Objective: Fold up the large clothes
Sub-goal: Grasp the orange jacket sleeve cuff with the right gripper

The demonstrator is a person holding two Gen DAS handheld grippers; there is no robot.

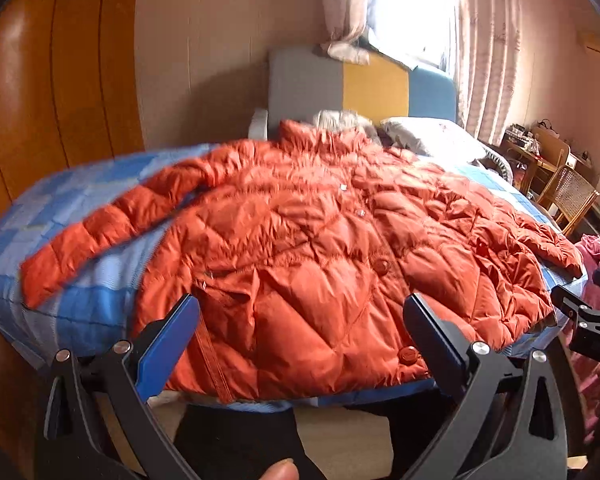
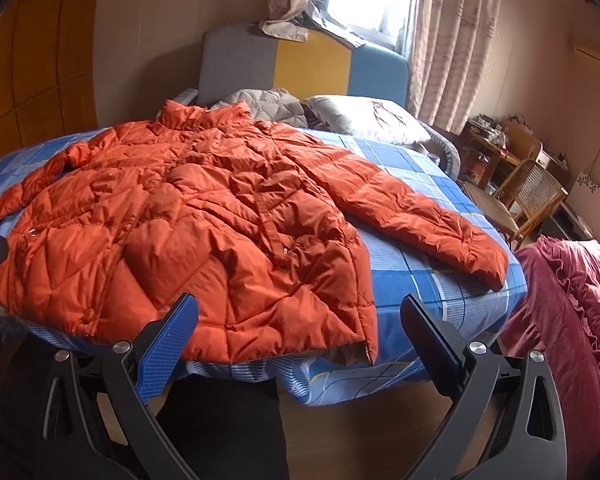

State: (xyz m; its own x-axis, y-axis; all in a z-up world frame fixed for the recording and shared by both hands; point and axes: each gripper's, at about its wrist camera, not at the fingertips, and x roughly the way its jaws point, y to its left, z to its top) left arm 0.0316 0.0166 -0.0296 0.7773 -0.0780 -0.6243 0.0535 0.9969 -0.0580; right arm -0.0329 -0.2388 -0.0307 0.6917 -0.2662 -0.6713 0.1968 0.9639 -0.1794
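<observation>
An orange quilted puffer jacket lies spread flat, front up, on a bed with a blue checked sheet. Its collar points to the headboard and both sleeves stretch out sideways. It also shows in the right wrist view. My left gripper is open and empty, just short of the jacket's hem at the foot of the bed. My right gripper is open and empty, near the hem's right corner. The right gripper's tip also shows in the left wrist view.
A grey, yellow and blue headboard and a pillow stand at the bed's far end. A dark red quilt lies on the right. A cane chair and cluttered desk stand by the right wall. A wooden wardrobe is on the left.
</observation>
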